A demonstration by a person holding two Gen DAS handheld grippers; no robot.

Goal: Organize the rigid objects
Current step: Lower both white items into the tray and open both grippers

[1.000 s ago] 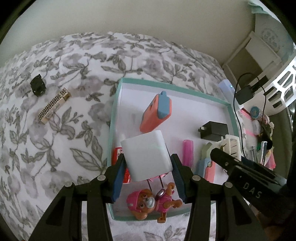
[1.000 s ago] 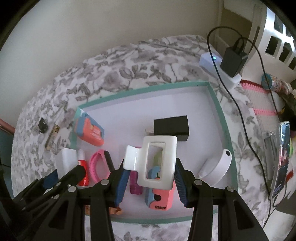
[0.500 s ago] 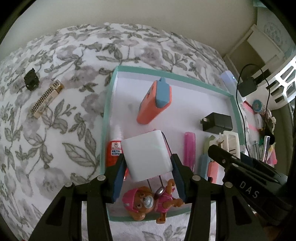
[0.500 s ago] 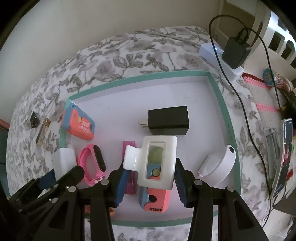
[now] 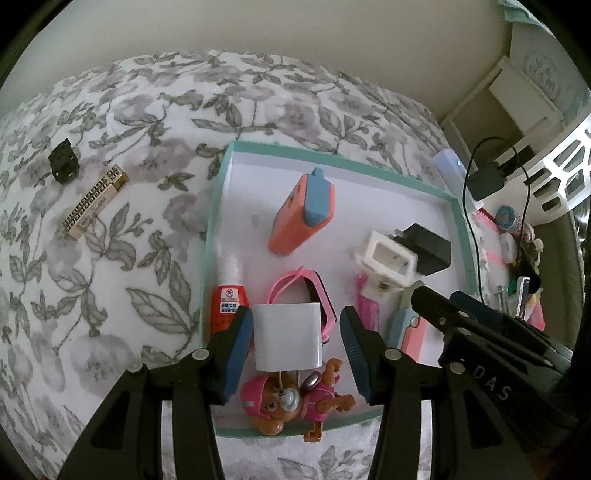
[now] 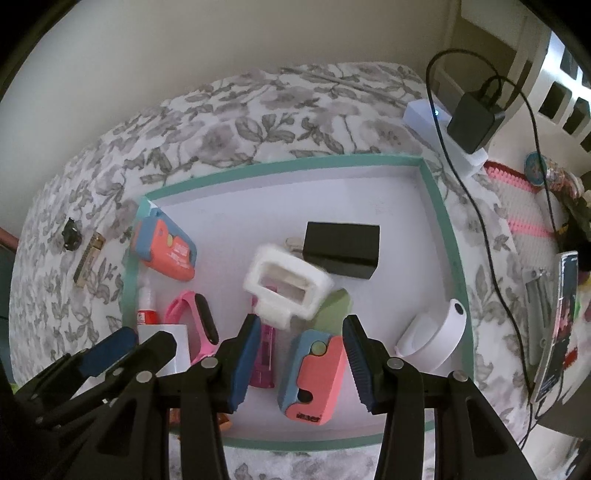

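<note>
A teal-rimmed tray [image 6: 445,236] lay on a grey floral bedspread [image 5: 110,258] below a cream wall [image 5: 258,26]. The left gripper [image 5: 295,345] bracketed a white charger block [image 5: 288,336], contact unclear; the right gripper [image 6: 301,354] gaped empty.

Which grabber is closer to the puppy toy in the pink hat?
Left. The left gripper hangs right above the puppy toy, with a white block between its fingers. The right gripper is off to the side, over a coral and blue case.
</note>
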